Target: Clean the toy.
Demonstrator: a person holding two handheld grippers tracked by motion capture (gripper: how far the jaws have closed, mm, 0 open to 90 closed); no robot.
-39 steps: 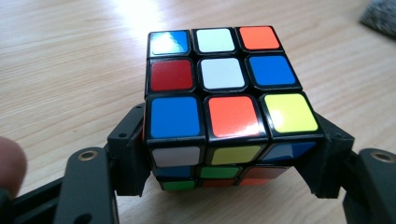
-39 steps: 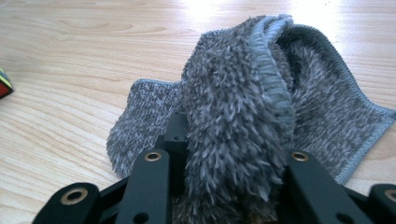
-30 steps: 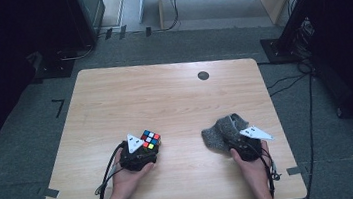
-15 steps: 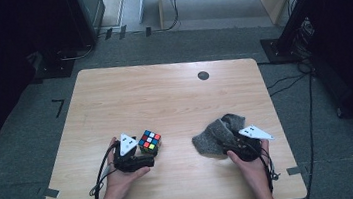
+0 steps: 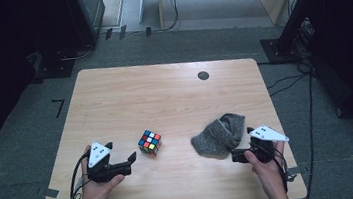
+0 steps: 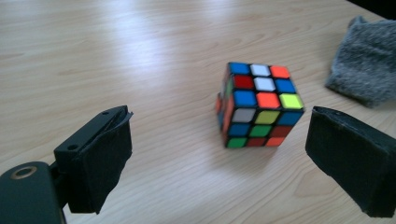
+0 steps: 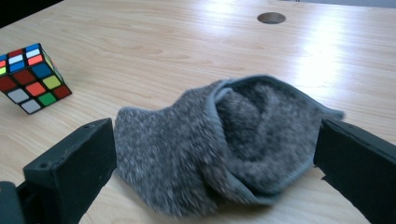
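A scrambled Rubik's cube (image 5: 149, 142) (image 6: 257, 105) (image 7: 30, 77) stands alone on the wooden table (image 5: 164, 101), front and centre. My left gripper (image 5: 128, 163) (image 6: 219, 161) is open just left of it, jaws wide and apart from the cube. To the right lies a crumpled grey fuzzy cloth (image 5: 219, 134) (image 7: 219, 140) (image 6: 364, 60). My right gripper (image 5: 238, 155) (image 7: 215, 154) is open at the cloth's near right edge. In the right gripper view the cloth bulges between the spread jaws, and neither jaw presses on it.
A small round dark hole (image 5: 203, 75) (image 7: 271, 17) sits in the table top at the back right. Both hands rest near the table's front edge. Dark equipment, cables and a wooden cabinet stand on the floor beyond the table.
The left gripper has let go of the cube and drawn back to the left, and the cube stays put. The right gripper has eased back slightly from the cloth.
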